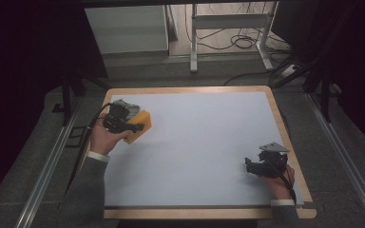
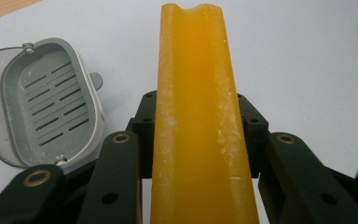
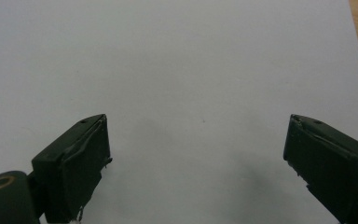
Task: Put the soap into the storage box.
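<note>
Two grippers: one per hand, both over desk [image 1: 204,142]
L gripper [image 1: 132,124]: jaws clamped on yellow soap bar [image 2: 198,116], far-left desk area
Soap dish [image 2: 46,100]: grey, slotted, lid open, just beside bar
R gripper [image 3: 196,163]: jaws apart, nothing held, near-right desk edge

No lettering, label, brand mark or number can be read anywhere. The yellow bar [image 2: 199,116] and the grey slotted dish [image 2: 51,100] appear unmarked, though fine print may be lost in the dim high view.
</note>
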`<action>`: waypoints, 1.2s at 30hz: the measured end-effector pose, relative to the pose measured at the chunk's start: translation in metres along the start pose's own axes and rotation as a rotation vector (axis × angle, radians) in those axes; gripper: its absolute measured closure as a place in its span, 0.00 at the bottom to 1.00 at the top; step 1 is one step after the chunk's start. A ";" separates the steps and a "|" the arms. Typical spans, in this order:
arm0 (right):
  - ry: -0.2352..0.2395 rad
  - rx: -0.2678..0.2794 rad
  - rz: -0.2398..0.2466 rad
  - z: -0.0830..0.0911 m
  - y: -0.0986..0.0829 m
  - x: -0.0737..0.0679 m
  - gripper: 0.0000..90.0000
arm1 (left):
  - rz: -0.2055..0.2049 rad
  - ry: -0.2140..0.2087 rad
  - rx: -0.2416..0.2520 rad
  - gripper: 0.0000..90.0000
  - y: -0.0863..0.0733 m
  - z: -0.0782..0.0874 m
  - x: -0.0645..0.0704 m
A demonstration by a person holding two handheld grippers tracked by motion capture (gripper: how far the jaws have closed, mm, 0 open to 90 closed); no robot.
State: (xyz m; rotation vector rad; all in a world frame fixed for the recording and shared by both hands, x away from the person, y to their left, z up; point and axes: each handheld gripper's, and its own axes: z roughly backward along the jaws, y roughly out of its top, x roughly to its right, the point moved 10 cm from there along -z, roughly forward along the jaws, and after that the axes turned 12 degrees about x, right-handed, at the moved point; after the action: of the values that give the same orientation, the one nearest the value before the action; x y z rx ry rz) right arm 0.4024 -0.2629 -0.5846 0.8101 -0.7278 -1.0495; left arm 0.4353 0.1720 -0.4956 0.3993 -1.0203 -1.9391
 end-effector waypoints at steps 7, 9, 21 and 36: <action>0.000 -0.002 0.002 0.000 -0.001 0.000 0.08 | 0.004 0.006 -0.006 0.67 -0.001 -0.002 -0.003; 0.001 -0.006 0.003 -0.001 -0.001 0.000 0.08 | 0.005 0.007 -0.006 0.67 0.000 -0.002 -0.003; 0.000 -0.008 0.005 -0.001 -0.002 0.000 0.08 | 0.018 0.016 -0.010 0.67 0.001 -0.003 -0.008; -0.001 -0.008 0.005 -0.001 -0.002 0.000 0.08 | 0.052 0.053 -0.009 0.67 0.004 -0.008 -0.026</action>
State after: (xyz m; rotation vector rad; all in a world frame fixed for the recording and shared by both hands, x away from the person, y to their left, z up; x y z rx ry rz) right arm 0.4026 -0.2632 -0.5868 0.8010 -0.7255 -1.0477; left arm 0.4568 0.1880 -0.5002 0.4128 -0.9780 -1.8765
